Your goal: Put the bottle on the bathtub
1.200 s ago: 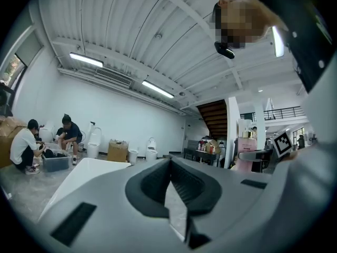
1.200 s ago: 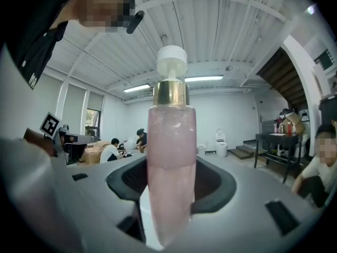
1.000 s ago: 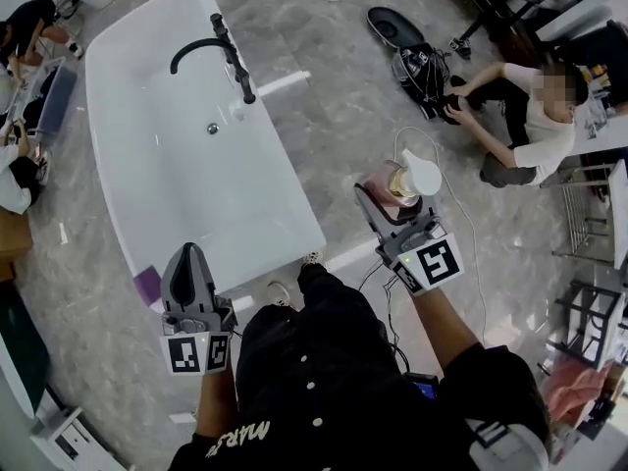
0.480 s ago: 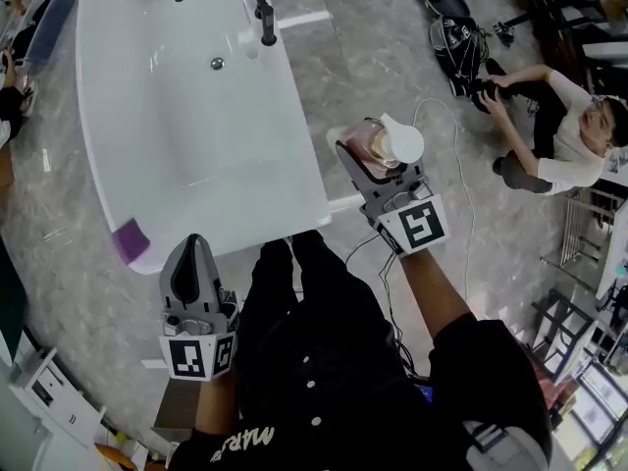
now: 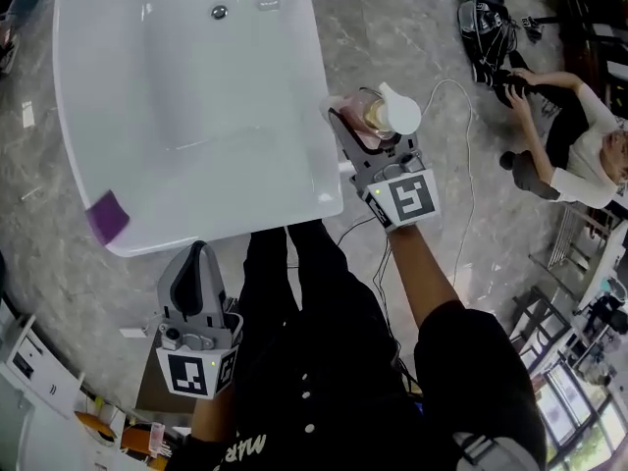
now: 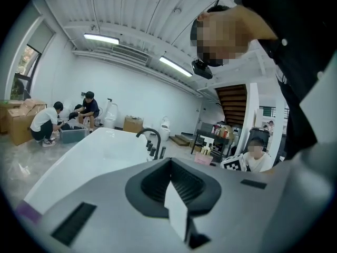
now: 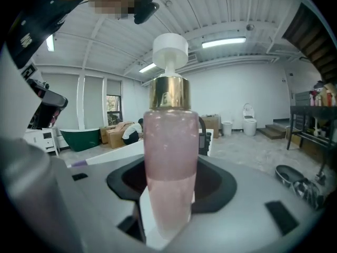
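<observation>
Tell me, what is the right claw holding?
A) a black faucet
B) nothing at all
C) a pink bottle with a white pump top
C: in the right gripper view, the right claw is closed on the pink bottle, which stands upright between its jaws with its white pump top up.

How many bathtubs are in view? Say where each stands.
2. A white bathtub just ahead of the person; a dark green bathtub far back, left in the right gripper view. Others may be hidden.
</observation>
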{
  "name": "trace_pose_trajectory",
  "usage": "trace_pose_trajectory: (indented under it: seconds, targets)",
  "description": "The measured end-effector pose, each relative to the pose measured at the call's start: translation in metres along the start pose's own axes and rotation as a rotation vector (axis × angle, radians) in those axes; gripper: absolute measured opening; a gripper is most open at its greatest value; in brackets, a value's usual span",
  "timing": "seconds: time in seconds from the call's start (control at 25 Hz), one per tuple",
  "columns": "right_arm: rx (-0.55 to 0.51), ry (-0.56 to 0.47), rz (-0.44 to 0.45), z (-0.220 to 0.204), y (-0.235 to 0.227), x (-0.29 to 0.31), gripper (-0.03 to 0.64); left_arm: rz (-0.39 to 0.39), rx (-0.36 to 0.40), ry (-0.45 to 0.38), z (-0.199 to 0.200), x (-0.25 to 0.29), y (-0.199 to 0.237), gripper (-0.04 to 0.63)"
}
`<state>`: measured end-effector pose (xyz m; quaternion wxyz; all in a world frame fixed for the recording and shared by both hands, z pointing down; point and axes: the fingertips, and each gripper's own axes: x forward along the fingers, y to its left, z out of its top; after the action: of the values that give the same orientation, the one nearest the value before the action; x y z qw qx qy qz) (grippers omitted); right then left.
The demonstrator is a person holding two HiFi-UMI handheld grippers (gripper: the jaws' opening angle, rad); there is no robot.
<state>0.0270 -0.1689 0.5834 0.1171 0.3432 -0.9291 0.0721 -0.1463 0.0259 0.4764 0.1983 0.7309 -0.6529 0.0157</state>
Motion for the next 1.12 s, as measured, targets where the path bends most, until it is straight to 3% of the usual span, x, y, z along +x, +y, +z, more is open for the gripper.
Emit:
trace_pose_trajectory:
  seconds: [0.44,1.12]
  targets:
    - [-0.02,0.046,0.0,-0.075,-0.005,0.063,0.224,0.043,-0.056,0.08,-0.055,0.003,0.034,0.011]
    - [-0.082,0.05,-0.006,-0.102,-0.001,0.087,0.227,0.034,-0.081,0.123,-0.08,0.0,0.038,0.011]
